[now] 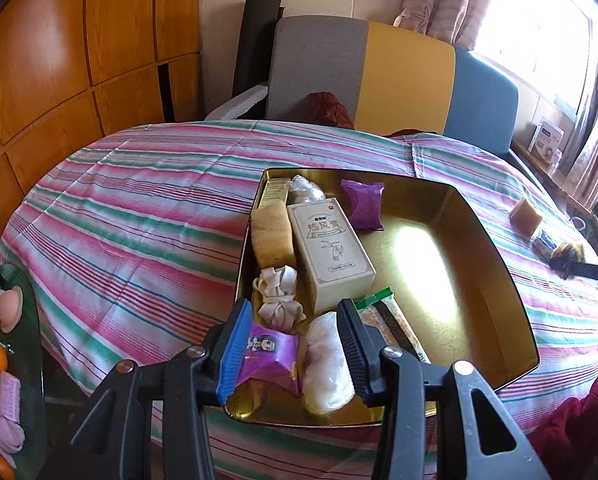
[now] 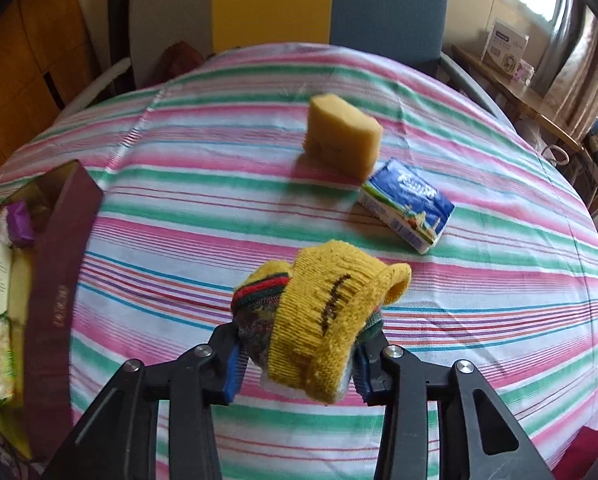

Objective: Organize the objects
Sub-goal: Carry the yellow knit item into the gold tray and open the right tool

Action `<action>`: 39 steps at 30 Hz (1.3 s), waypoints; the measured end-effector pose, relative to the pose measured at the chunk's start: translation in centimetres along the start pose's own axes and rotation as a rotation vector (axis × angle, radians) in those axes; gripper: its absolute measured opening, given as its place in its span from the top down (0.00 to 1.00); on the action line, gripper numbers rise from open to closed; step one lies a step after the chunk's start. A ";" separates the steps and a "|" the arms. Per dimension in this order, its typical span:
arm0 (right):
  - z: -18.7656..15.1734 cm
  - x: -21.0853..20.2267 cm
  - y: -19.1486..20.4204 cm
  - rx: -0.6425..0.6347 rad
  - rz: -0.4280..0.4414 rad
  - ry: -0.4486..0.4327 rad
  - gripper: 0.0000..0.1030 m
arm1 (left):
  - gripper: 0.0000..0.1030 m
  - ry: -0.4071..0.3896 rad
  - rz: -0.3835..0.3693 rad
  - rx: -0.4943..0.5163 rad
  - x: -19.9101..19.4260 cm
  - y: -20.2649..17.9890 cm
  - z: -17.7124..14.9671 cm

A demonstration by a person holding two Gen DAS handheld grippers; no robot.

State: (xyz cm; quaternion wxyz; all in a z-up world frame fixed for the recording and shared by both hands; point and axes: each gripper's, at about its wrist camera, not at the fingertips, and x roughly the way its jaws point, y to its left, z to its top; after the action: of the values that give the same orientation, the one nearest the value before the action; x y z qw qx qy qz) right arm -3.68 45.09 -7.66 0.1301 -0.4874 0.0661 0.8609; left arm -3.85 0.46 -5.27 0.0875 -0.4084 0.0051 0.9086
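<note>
Gripping a rolled yellow knit sock, my right gripper is closing both blue pads onto the bundle and holding it clear of the striped tablecloth; I judge the roll is pinched across its middle so it stays wound up in transit. Beyond it, a yellow sponge and a blue tissue pack are lying just beside each other on the cloth, not yet sorted. My left gripper is hovering with jaws parted over the near end of the gold tin, pressing on nothing; a purple sachet and a white plastic bundle are lying between its pads. Packed items are crowding the tin's left side, leaving the right floor bare, probably for the sock.
</note>
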 end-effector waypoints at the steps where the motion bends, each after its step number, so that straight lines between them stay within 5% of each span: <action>1: 0.1 -0.9 0.7 -0.011 0.015 -0.014 0.58 | 0.57 0.000 0.000 -0.002 0.0 0.1 0.0; 12: 1.8 -7.2 13.3 -0.235 0.281 -0.126 0.58 | 0.58 0.013 0.015 -0.029 -0.1 1.9 -0.5; 18: 1.3 -6.7 20.9 -0.370 0.398 -0.076 0.58 | 0.58 0.028 0.038 -0.076 -0.1 4.0 -0.8; 26: 0.5 -0.7 28.5 -0.460 0.401 0.060 0.56 | 0.58 0.058 0.063 -0.122 0.4 5.8 -1.6; 32: -0.2 2.5 30.6 -0.442 0.441 0.116 0.42 | 0.58 0.074 0.050 -0.108 1.0 5.6 -2.0; 39: -0.1 2.2 29.0 -0.367 0.485 0.086 0.24 | 0.58 0.083 0.060 -0.111 1.4 5.8 -2.1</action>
State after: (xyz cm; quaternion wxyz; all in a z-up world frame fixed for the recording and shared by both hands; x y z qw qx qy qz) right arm -13.01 17.61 -9.95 -0.1724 -0.5088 0.0293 0.8430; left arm -4.08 -5.17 -8.07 0.0368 -0.4497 -0.0295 0.8919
